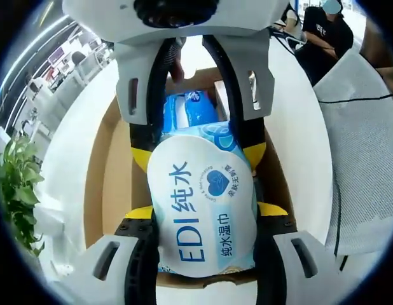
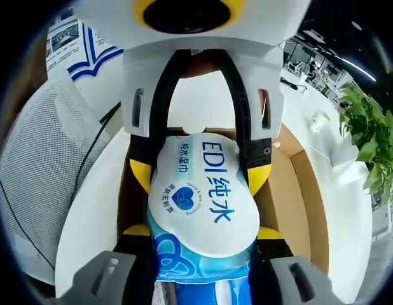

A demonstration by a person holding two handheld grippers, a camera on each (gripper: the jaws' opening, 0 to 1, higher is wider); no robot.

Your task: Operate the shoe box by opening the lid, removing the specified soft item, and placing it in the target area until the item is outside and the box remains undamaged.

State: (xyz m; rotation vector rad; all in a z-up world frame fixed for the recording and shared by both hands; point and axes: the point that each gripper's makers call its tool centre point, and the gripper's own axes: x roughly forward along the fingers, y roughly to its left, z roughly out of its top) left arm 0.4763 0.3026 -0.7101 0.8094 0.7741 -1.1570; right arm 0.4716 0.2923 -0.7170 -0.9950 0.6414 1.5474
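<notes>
Evidently both claws clench one wet-wipe pack from opposite ends above the open shoe box: left gripper, right gripper. The pack hides most of the box's inside, where a second blue pack peeks out.

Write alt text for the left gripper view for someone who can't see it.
A white and blue pack of wet wipes is clamped from both ends between the left gripper and the facing right gripper, held over an open cardboard shoe box on a white table. A green plant stands at the left edge.
</notes>
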